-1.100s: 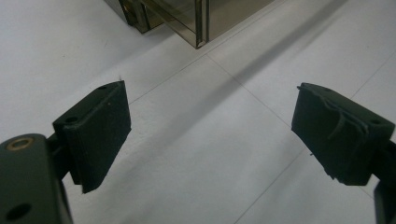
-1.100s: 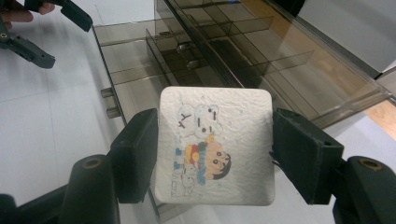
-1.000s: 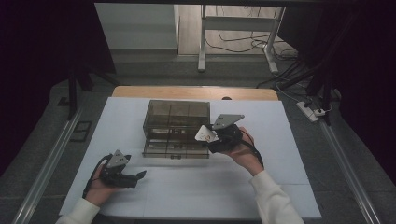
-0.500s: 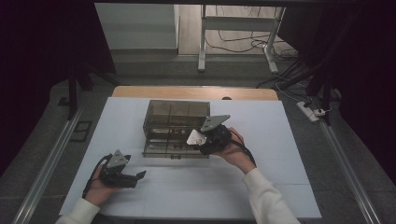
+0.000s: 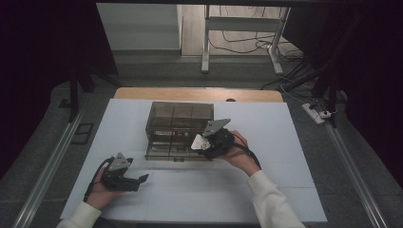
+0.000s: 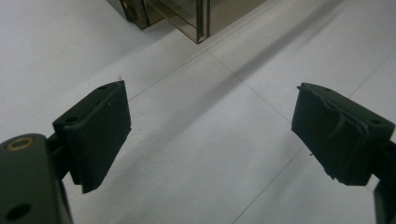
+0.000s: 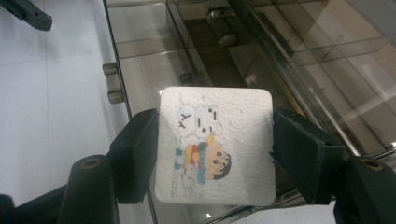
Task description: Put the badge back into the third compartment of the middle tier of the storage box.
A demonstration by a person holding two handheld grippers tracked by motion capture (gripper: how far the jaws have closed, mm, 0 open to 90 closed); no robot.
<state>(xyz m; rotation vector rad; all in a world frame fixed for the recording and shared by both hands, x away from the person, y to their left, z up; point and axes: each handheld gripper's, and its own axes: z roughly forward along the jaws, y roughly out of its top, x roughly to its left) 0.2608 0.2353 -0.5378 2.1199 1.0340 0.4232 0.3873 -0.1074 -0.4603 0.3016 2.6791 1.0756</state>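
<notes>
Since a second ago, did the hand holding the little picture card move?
Yes. The right gripper with the card slid left over the clear drawer box, toward its front.

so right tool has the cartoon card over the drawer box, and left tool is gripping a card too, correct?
Not quite. The left tool is open with nothing between its pads, as the left gripper view shows. The right tool does have the cartoon card over the drawer box.

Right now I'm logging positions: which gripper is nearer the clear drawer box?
Right. The right gripper holds a white cartoon card over the drawer box; the left gripper sits open on the table, apart from it.
</notes>
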